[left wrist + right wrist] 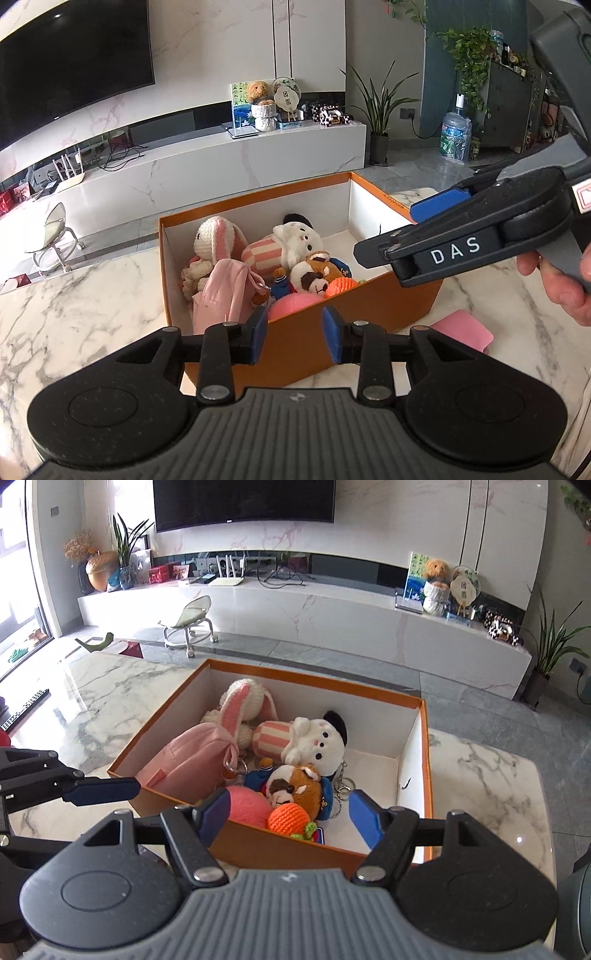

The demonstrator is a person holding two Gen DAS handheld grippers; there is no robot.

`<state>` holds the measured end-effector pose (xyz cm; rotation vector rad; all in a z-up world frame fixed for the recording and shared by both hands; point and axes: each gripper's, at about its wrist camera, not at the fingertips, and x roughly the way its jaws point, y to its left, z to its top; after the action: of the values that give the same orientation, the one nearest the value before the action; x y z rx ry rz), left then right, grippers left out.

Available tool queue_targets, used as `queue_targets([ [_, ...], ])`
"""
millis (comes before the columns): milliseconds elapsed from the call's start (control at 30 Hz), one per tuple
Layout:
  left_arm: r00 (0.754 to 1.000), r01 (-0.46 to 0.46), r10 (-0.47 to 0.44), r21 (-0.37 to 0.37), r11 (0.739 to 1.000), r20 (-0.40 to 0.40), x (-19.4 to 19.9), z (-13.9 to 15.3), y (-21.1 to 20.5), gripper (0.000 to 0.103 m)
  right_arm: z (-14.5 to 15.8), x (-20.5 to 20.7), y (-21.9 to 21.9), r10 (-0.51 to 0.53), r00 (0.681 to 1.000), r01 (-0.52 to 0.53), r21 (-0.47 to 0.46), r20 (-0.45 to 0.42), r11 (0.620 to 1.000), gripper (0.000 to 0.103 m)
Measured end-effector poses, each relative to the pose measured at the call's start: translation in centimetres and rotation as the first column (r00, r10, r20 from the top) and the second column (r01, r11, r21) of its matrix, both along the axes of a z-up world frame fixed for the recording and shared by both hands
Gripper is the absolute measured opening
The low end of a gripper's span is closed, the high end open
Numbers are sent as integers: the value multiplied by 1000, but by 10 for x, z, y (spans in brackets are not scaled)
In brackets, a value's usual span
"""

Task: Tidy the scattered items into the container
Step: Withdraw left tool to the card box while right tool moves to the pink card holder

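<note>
Now both grippers, the left gripper [294, 334] and the right gripper [286, 819], hang wide open and hold nothing. Soft toys [295, 746] fill the orange box [295, 849]. One pink flat thing [463, 334] lies on the table [74, 314] beside the box; grab it gently by its edge.

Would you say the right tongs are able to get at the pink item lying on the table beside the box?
Probably yes: the pink item lies flat on bare marble outside the orange box, nothing on it, and the right tongs hover open nearby.
</note>
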<state>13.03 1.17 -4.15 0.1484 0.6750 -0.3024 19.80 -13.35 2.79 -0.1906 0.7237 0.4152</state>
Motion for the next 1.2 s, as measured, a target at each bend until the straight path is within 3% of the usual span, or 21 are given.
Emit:
queue_targets([
  [67, 1000, -9, 9, -6, 1000, 4, -8, 0, 2, 52, 2, -17, -1, -15, 999, 15, 6, 46, 1000, 73],
  [267, 998, -61, 61, -18, 998, -3, -31, -7, 9, 53, -8, -66, -9, -95, 991, 90, 58, 93, 994, 73],
  [500, 990, -141, 139, -47, 989, -31, -50, -27, 21, 54, -37, -103, -24, -221, 974, 216, 95, 47, 972, 73],
  [800, 977, -212, 210, -60, 975, -44, -68, -57, 24, 54, -77, -128, -22, -304, 950, 305, -3, 78, 952, 73],
  [867, 973, -227, 223, -75, 971, -53, -69, -63, 25, 59, -86, -129, -22, -309, 949, 311, -23, 68, 950, 73],
  [933, 969, -242, 237, -85, 967, -64, -69, -69, 27, 75, -95, -130, -22, -313, 949, 315, -38, 50, 948, 74],
  [1000, 959, -280, 276, -61, 958, -69, -66, -73, 28, 75, -102, -128, -25, -313, 949, 314, -36, 33, 949, 82],
  [1200, 932, -350, 350, 18, 937, -93, -53, -86, 30, 76, -114, -116, -28, -313, 949, 314, -53, 24, 948, 85],
])
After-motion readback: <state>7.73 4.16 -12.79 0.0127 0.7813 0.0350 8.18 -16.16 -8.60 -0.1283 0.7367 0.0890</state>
